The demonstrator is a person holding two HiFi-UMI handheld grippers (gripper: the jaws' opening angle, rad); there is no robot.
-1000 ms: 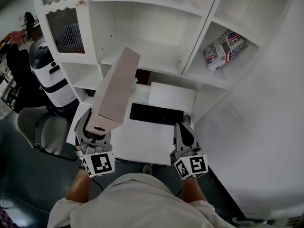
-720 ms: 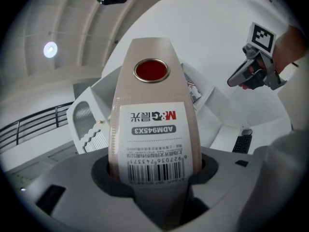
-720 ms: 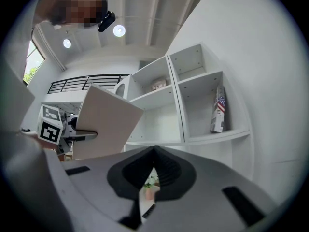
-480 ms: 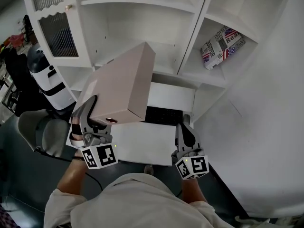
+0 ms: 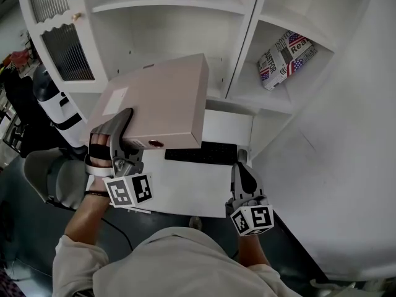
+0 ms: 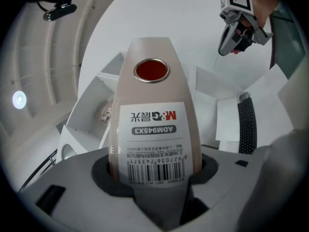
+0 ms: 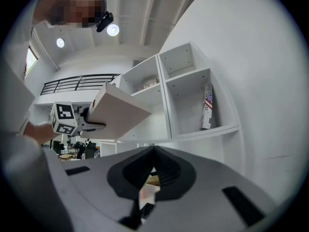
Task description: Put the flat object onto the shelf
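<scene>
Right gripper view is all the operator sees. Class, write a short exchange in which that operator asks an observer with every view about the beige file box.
Operator: How is the left tool holding the box?
Observer: The left tool is clamped across the spine end of the file box, right at its barcode label.
Operator: I only see the underside. Is anything on its top face?
Observer: Yes, a white sticker sits near the corner closest to that tool.

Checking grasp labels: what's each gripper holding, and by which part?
Left gripper clamps the beige file box by its labelled spine, at the barcode end. Right gripper holds nothing, jaws together.
</scene>
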